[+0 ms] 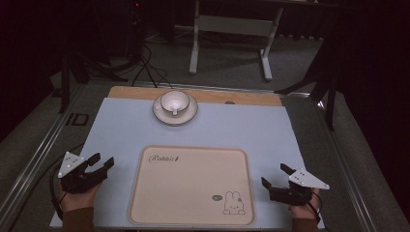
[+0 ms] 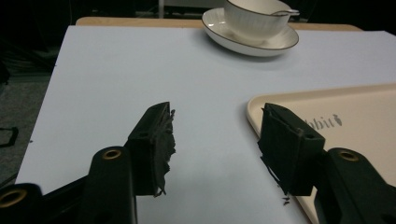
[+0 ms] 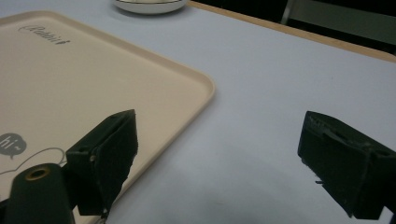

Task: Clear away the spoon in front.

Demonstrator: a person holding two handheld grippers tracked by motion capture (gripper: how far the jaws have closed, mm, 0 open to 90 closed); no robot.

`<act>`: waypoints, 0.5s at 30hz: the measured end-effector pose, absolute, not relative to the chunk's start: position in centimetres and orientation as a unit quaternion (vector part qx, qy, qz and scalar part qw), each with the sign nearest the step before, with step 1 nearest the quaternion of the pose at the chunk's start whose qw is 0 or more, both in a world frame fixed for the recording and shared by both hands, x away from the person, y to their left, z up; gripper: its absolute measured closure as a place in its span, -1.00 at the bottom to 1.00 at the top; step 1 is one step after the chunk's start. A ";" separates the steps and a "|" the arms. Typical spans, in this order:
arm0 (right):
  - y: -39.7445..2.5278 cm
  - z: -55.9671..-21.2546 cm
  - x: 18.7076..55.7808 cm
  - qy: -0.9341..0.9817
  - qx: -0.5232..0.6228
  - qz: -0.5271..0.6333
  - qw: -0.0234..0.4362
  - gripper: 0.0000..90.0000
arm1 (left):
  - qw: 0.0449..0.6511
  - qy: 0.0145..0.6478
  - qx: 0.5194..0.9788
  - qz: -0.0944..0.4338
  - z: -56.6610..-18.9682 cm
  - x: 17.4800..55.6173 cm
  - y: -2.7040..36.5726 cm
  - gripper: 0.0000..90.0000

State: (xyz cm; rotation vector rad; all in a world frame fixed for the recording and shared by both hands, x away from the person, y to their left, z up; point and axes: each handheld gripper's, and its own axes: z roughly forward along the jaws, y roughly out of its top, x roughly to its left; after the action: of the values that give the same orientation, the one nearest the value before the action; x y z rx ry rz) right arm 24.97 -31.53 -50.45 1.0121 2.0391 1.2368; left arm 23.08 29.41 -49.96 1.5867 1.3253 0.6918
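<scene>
A white cup [image 1: 174,101] is seen on a saucer [image 1: 175,113] at the far side of the table [image 1: 270,130]; a spoon [image 2: 286,12] is laid in the cup. A cream tray [image 1: 191,186] with a rabbit drawing is set nearer, with nothing on it. The left gripper [image 1: 102,163] and right gripper [image 1: 274,177] are held either side of the tray, jaws apart and holding nothing.
</scene>
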 end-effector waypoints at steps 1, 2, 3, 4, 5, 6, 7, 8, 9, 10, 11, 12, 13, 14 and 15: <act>-31.5 -50.5 25.0 0.757 0.377 0.459 0.272 -0.74 | 0.464 0.538 0.645 0.280 -50.0 23.1 29.4 0.00; -31.6 -50.6 25.1 0.757 0.379 0.457 0.272 -0.74 | 0.465 0.538 0.646 0.279 -50.0 23.1 29.3 0.01; -31.6 -50.6 25.1 0.758 0.379 0.456 0.273 -0.73 | 0.466 0.537 0.646 0.278 -50.0 23.2 29.3 0.02; -31.6 -50.6 25.1 0.758 0.380 0.455 0.272 -0.73 | 0.465 0.536 0.648 0.277 -50.0 23.2 29.3 0.02; -31.6 -50.6 25.2 0.758 0.379 0.455 0.273 -0.73 | 0.463 0.535 0.649 0.278 -50.0 23.3 29.2 0.01; -31.6 -50.6 25.2 0.758 0.379 0.456 0.273 -0.73 | 0.462 0.536 0.649 0.279 -50.0 23.3 29.2 0.01; -31.6 -50.6 25.2 0.758 0.379 0.455 0.272 -0.73 | 0.463 0.536 0.649 0.279 -50.0 23.3 29.2 0.01; -31.6 -50.6 25.2 0.758 0.379 0.455 0.272 -0.73 | 0.463 0.536 0.649 0.279 -50.0 23.3 29.2 0.00; -31.6 -50.7 25.3 0.759 0.378 0.454 0.273 -0.73 | 0.464 0.537 0.646 0.280 -50.0 23.2 29.1 0.00; -31.6 -50.7 25.3 0.759 0.378 0.454 0.273 -0.73 | 0.465 0.538 0.645 0.281 -50.0 23.2 29.1 -0.03; -31.6 -50.7 25.3 0.759 0.378 0.454 0.273 -0.72 | 0.465 0.538 0.643 0.284 -49.9 23.1 29.1 -0.04; -31.5 -50.7 25.3 0.759 0.378 0.453 0.275 -0.70 | 0.465 0.539 0.642 0.286 -49.9 23.1 29.1 -0.04; -31.5 -50.7 25.3 0.759 0.378 0.453 0.275 -0.70 | 0.464 0.539 0.642 0.287 -49.9 23.1 29.1 -0.05; -31.5 -50.7 25.3 0.759 0.377 0.453 0.276 -0.70 | 0.463 0.540 0.640 0.289 -49.8 23.1 29.1 -0.06; -31.5 -50.7 25.3 0.760 0.377 0.451 0.277 -0.70 | 0.459 0.542 0.642 0.290 -49.8 23.1 29.0 -0.07</act>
State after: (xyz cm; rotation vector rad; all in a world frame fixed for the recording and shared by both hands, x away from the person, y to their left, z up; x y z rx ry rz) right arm 25.28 -31.49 -50.67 1.0120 2.0406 1.2114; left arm 23.11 29.04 -49.81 1.5797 1.3334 0.7142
